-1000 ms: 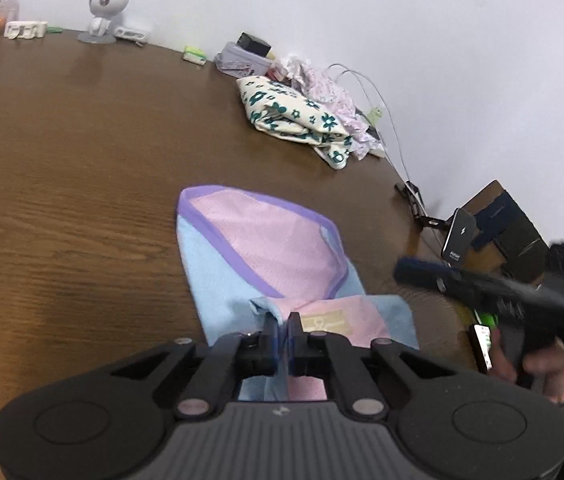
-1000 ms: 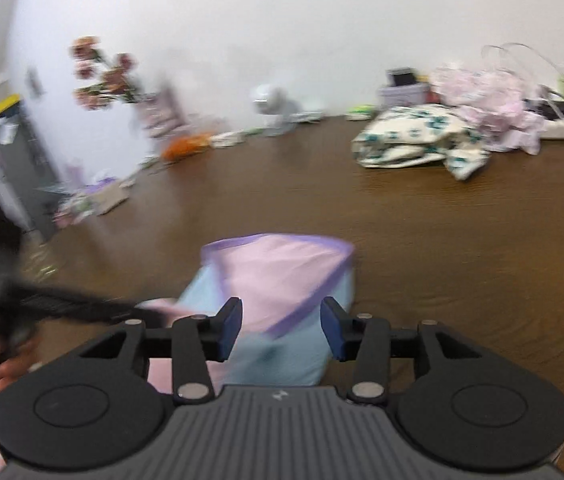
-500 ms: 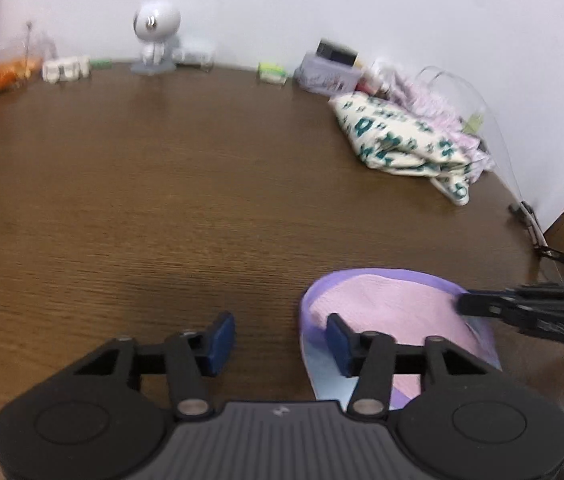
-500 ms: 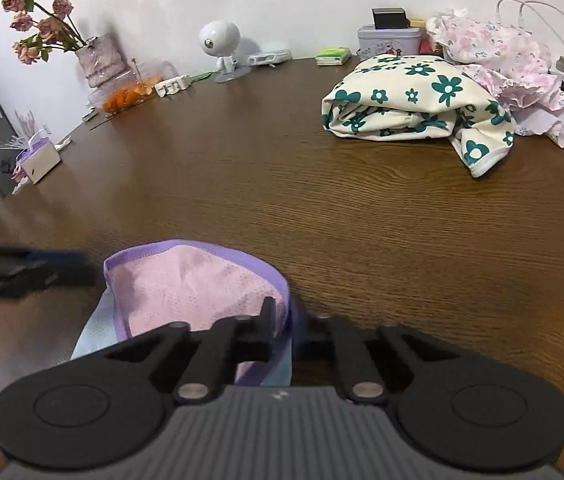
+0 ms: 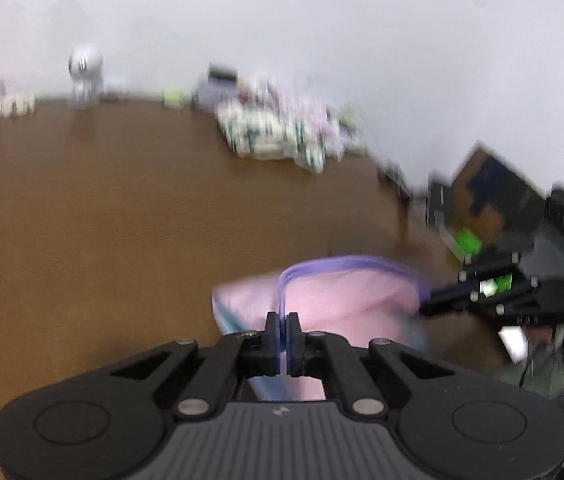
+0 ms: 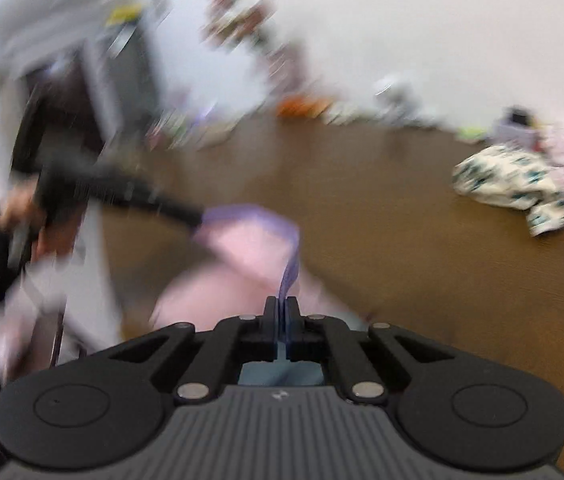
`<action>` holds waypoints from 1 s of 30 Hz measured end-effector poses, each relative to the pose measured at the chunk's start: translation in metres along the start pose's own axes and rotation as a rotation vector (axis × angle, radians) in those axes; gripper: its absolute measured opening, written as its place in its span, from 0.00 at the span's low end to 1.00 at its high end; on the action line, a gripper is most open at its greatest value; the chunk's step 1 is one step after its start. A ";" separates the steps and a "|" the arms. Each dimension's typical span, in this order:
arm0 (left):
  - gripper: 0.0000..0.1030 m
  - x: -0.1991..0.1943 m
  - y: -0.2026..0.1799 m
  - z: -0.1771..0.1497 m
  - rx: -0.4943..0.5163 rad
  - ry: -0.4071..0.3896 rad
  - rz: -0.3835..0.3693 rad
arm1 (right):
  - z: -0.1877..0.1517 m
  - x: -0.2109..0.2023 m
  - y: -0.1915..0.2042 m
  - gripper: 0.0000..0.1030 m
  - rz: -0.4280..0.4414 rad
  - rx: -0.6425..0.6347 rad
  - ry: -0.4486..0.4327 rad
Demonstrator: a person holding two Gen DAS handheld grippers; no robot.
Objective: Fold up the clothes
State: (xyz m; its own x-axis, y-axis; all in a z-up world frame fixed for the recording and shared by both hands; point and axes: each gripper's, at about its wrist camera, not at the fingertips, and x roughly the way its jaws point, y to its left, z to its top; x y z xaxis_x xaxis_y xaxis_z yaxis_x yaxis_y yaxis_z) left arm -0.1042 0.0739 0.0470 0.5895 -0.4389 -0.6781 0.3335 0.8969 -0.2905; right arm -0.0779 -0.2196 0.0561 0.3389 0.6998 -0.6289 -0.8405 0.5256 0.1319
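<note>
A pink and light-blue garment with a purple hem hangs lifted over the brown table. My left gripper is shut on the purple hem at the garment's near left side. In the right wrist view the same garment stretches between both tools, and my right gripper is shut on its purple edge. The left gripper's tip shows at the garment's far left corner, and the right gripper's tip meets the garment's right corner. Both views are motion-blurred.
A folded cream floral garment and a pink floral pile lie at the table's far side. A white round gadget and small items line the wall. A hand holds the left tool. Electronics sit beyond the right edge.
My left gripper went from open beside the garment to shut on its purple hem. Both grippers have raised the garment off the table, and the views have swung sharply.
</note>
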 end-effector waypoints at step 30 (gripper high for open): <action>0.31 0.043 -0.004 -0.018 0.212 0.005 0.182 | -0.024 0.054 0.021 0.23 -0.196 0.354 -0.085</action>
State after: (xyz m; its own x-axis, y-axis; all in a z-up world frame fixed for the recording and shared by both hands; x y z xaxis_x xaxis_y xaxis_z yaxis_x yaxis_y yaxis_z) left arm -0.0933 0.0527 0.0064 0.6499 -0.2712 -0.7100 0.3697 0.9290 -0.0165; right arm -0.0879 -0.1825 0.0066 0.5239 0.5997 -0.6049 -0.5641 0.7764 0.2812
